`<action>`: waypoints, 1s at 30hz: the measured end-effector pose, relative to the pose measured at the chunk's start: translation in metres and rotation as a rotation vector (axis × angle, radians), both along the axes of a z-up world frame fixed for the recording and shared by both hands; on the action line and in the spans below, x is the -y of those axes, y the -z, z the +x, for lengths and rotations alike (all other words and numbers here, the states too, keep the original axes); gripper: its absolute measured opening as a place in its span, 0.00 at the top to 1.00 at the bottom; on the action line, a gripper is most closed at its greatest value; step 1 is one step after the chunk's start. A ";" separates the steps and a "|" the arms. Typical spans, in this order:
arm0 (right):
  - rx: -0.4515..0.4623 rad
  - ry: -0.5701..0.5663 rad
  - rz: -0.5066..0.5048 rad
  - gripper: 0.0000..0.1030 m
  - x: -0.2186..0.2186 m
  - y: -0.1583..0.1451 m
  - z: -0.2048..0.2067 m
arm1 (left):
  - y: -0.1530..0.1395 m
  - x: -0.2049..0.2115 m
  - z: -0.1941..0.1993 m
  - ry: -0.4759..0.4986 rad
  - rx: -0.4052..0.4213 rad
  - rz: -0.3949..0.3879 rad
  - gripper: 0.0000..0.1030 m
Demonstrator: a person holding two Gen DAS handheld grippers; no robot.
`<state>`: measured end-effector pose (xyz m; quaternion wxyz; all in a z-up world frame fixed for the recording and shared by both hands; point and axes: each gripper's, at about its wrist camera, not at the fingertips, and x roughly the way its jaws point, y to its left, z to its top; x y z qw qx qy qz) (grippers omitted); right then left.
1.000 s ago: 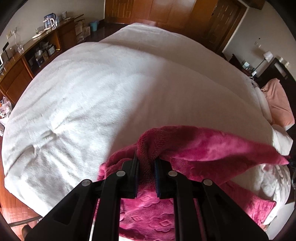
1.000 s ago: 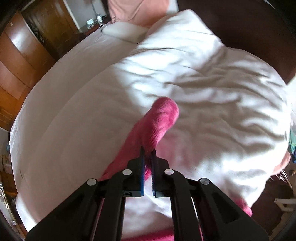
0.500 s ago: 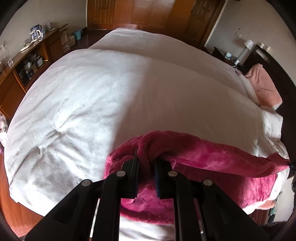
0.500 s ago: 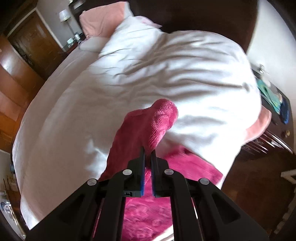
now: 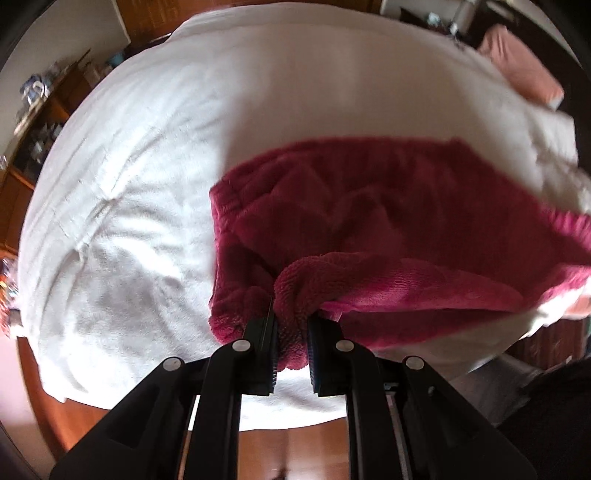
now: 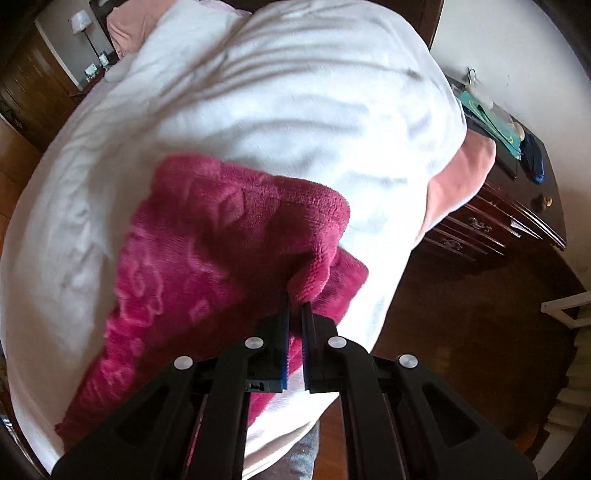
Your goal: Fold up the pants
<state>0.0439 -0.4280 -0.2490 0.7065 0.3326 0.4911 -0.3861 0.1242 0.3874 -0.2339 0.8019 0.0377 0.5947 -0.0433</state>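
Only the right view shows the pants' embossed fleece; the left shows them spread over the white bed. Left hand-held gripper and right hand-held gripper each pinch plush edges.

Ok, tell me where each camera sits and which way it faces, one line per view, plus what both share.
Left wrist: sits on the left hand-held gripper, looking along its fingers across the white duvet toward a wooden sideboard; the jaws clamp the pink pants.
Right wrist: sits on the right hand-held gripper, facing the bed's far end, a pink pillow and a dark dresser; only its black fingers show.
Shared: the same pants and duvet.
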 end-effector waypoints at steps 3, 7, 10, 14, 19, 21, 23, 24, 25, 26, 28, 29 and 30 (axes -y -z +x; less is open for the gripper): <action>-0.018 -0.020 -0.002 0.95 0.001 0.010 0.000 | 0.010 0.004 -0.008 -0.001 -0.005 0.043 0.88; -0.036 -0.050 0.018 0.95 0.007 0.029 0.000 | 0.024 0.013 -0.017 -0.019 -0.042 0.111 0.83; -0.014 -0.072 0.056 0.95 0.013 0.038 -0.001 | 0.033 0.017 -0.024 -0.052 -0.078 0.139 0.82; -0.030 -0.104 0.069 0.83 0.029 0.045 -0.006 | 0.033 0.025 -0.033 -0.091 -0.095 0.182 0.81; -0.008 -0.100 0.058 0.82 0.057 0.040 -0.022 | 0.020 0.039 -0.039 -0.143 -0.062 0.224 0.79; 0.034 -0.124 0.071 0.82 0.065 0.035 -0.026 | 0.013 0.046 -0.038 -0.168 -0.047 0.243 0.75; 0.057 -0.150 0.066 0.80 0.072 0.030 -0.028 | 0.006 0.055 -0.040 -0.202 -0.032 0.247 0.75; 0.064 -0.159 0.054 0.75 0.075 0.027 -0.028 | 0.002 0.059 -0.041 -0.216 -0.025 0.242 0.75; 0.064 -0.165 0.040 0.74 0.078 0.024 -0.027 | 0.000 0.063 -0.041 -0.223 -0.019 0.236 0.74; 0.069 -0.186 0.021 0.74 0.079 0.020 -0.024 | -0.003 0.072 -0.041 -0.229 -0.010 0.233 0.74; 0.084 -0.238 -0.006 0.74 0.075 0.012 -0.013 | -0.005 0.088 -0.041 -0.227 -0.002 0.229 0.72; 0.093 -0.271 -0.026 0.74 0.072 0.007 -0.006 | -0.004 0.093 -0.037 -0.221 -0.001 0.223 0.66; 0.103 -0.317 -0.053 0.74 0.067 0.001 0.003 | -0.004 0.102 -0.036 -0.213 0.001 0.219 0.62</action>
